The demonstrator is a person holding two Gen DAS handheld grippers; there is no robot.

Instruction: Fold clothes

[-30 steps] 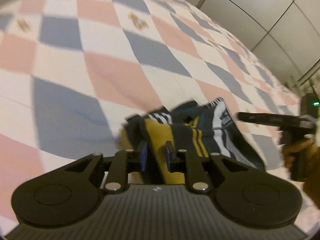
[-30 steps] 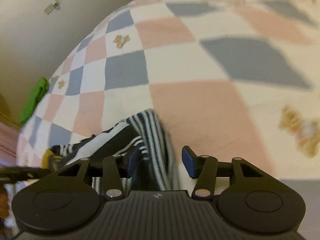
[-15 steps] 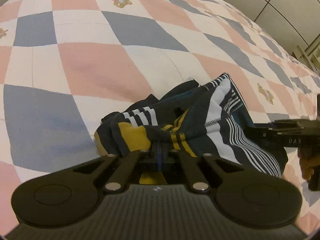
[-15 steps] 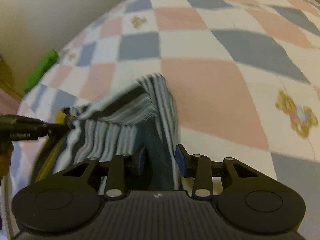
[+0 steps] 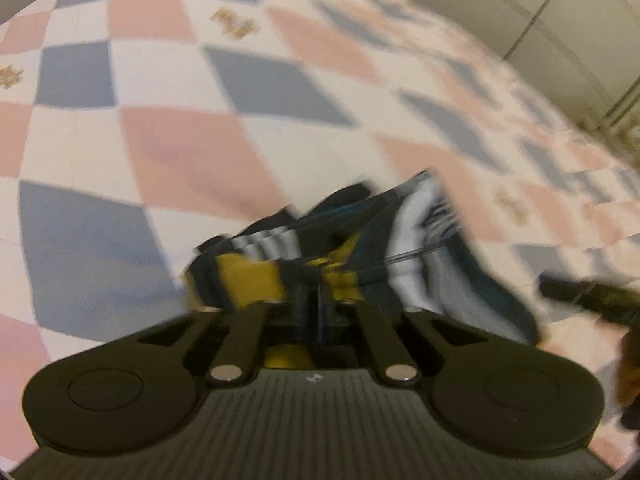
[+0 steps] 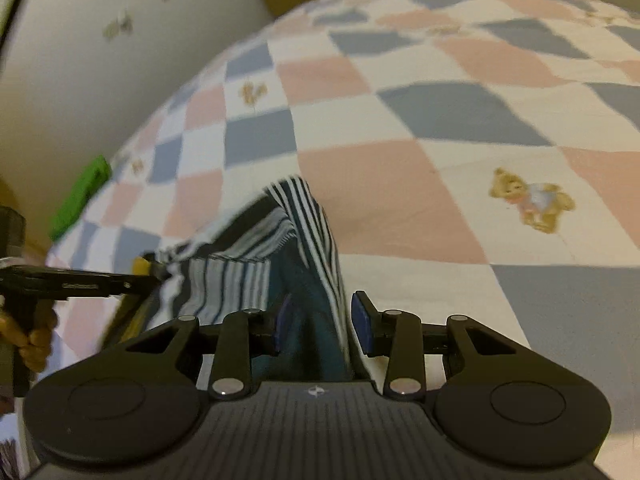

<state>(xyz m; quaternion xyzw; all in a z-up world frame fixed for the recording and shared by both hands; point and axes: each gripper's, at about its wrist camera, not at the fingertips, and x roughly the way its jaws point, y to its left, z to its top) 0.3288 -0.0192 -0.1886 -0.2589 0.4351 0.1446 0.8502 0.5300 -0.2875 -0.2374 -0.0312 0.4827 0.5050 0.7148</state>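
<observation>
green item [image 6: 80, 196]: bright green thing at the bed's far-left edge in right wrist view, against the cream wall [image 6: 100, 80]; too blurred to name.
left tool [image 5: 316, 304]: jaws closed tight, pinching the yellow-and-dark edge of the garment; pads nearly meeting with cloth between. In right wrist view it comes in from the left edge [image 6: 80, 280], level, its tip at the garment's yellow corner.
left hand [image 6: 32, 336]: fingers curled round the left tool's grip, low on the left edge of right wrist view.
garment [image 5: 360, 256]: crumpled striped piece, dark teal/navy with white stripes and yellow panels, bunched on the bed between the two tools. In right wrist view [image 6: 280, 256] the striped part is lifted off the quilt, peak towards the far side.
quilt [image 5: 180, 160]: bed cover in pink, grey-blue and white diamond check with small bear prints, one bear clear in right wrist view [image 6: 528, 204]. Left view smeared.
right tool [image 6: 320, 324]: jaws at a narrow-to-middle gap, a fold of the dark teal striped cloth running between the blue pads; left pad against cloth, right pad's contact not clear. Jaws have just been closing. In left wrist view it shows at the right edge [image 5: 580, 296], just beside the garment's right end.
right hand [image 5: 628, 376]: partly seen at the far right edge of left wrist view, below the right tool.
wardrobe panels [image 5: 540, 20]: pale doors with dark seams beyond the bed, top right of left wrist view.
</observation>
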